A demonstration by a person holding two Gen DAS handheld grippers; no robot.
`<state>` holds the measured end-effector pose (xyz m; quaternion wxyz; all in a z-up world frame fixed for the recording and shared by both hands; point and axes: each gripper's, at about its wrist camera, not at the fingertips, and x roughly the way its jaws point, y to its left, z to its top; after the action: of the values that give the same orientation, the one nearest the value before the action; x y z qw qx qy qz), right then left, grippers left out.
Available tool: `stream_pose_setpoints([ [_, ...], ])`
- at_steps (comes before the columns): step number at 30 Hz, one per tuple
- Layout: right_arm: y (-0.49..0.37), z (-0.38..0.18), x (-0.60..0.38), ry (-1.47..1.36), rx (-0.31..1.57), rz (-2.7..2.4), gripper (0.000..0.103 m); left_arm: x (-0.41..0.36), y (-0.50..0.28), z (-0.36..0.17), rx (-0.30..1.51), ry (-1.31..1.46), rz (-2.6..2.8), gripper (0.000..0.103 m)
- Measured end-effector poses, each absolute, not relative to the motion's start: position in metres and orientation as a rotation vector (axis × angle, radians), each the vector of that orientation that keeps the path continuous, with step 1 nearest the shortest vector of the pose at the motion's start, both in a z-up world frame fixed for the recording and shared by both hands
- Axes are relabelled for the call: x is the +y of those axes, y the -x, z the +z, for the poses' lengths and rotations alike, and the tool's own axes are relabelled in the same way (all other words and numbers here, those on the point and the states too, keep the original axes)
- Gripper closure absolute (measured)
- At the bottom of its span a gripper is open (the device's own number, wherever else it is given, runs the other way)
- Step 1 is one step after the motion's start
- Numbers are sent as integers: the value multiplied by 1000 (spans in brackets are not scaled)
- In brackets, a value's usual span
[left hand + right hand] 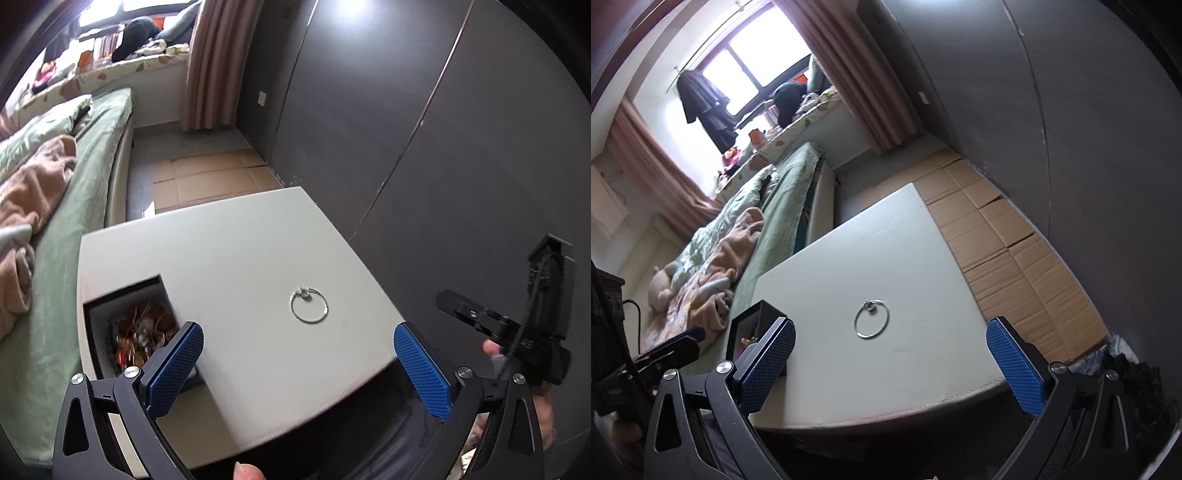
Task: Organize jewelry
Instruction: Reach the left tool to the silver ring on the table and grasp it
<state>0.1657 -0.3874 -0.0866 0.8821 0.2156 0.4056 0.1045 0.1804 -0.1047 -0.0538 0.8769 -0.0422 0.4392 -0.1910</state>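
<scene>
A thin silver bracelet [309, 305] with a small charm lies flat on the white table [236, 236]. It also shows in the right wrist view [871, 318]. A black jewelry box [133, 325] with an open top holds a tangle of jewelry at the table's left edge; only its corner shows in the right wrist view [753, 325]. My left gripper [298, 350] is open and empty, above the table's near edge, short of the bracelet. My right gripper [891, 350] is open and empty, also near the bracelet. The right gripper also shows at the right of the left wrist view [532, 325].
A bed with green sheets [85, 155] and a pink blanket [731, 251] lies left of the table. Flattened cardboard [1004, 251] covers the floor beyond and right of it. A dark wardrobe wall [406, 110] stands to the right.
</scene>
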Motion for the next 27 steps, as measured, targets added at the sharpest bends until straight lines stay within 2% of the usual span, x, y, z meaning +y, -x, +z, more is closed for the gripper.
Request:
stream_pose_setpoints([
  [9, -169, -102, -413, -484, 854, 153, 2, -142, -221, -93, 1008, 3, -407, 2],
  [10, -169, -105, -416, -491, 859, 145, 3, -144, -227, -98, 1024, 5, -416, 6],
  [12, -171, -110, -421, -505, 868, 136, 16, -150, -237, -106, 1051, 1, -442, 16],
  [16, -173, -121, -431, -540, 885, 119, 21, -156, -254, -120, 1096, 4, -458, 34],
  [19, -178, -129, -434, -562, 903, 127, 33, -161, -265, -132, 1135, -9, -451, 46],
  [23, -185, -139, -434, -580, 923, 126, 35, -164, -268, -151, 1186, -20, -440, 53],
  [25, -189, -142, -435, -585, 930, 126, 35, -164, -272, -160, 1206, -23, -432, 65],
  [27, -191, -144, -435, -590, 936, 127, 35, -165, -277, -164, 1214, -29, -426, 68],
])
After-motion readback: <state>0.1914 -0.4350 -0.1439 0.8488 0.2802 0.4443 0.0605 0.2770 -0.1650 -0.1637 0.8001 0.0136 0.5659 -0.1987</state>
